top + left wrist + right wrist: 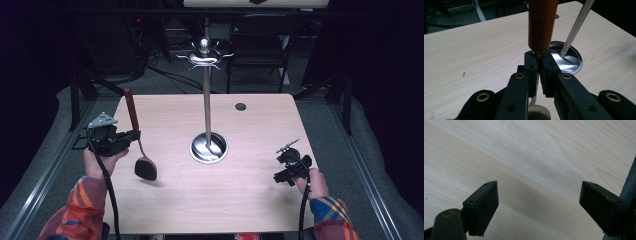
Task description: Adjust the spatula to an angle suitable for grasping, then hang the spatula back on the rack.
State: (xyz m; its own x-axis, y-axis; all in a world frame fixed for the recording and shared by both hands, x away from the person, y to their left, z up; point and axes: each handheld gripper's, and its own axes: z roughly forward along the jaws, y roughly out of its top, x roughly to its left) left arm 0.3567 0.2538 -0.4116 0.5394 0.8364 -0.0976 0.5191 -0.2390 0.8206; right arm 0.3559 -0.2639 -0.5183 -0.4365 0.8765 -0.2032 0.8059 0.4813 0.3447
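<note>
Wood and steel make up the ladle (pixel 138 142): a reddish-brown turned handle, a thin metal shank below it, and a dark rounded bowl at the lower end. The left hand-held gripper (pixel 134 136) is clenched on that shank just under the handle, so the utensil hangs upright, handle up, bowl just above the surface (pixel 165 205) and well to the left of the rack (pixel 206 100). In the left gripper view the jaws stand almost closed on the slim metal, with the wooden grip rising straight out of them.

The rack is a polished steel pole set in a shallow mirror-bright dish, crowned by a ring of curved hooks around a knob (it stands at the middle of the pale wood-grain surface). The step in hand looks like carrying the ladle over to hang it there. To do that well, lift it high enough for the handle end to reach a hook, keep the squeeze firm, since a thin smooth shank can swivel between flat pads, and approach a hook from the near side without knocking the pole.

The right hand-held gripper (pixel 292 167), to the right of the rack and near the surface's edge, is released, jaws wide apart over bare wood; it could steady the dish.
</note>
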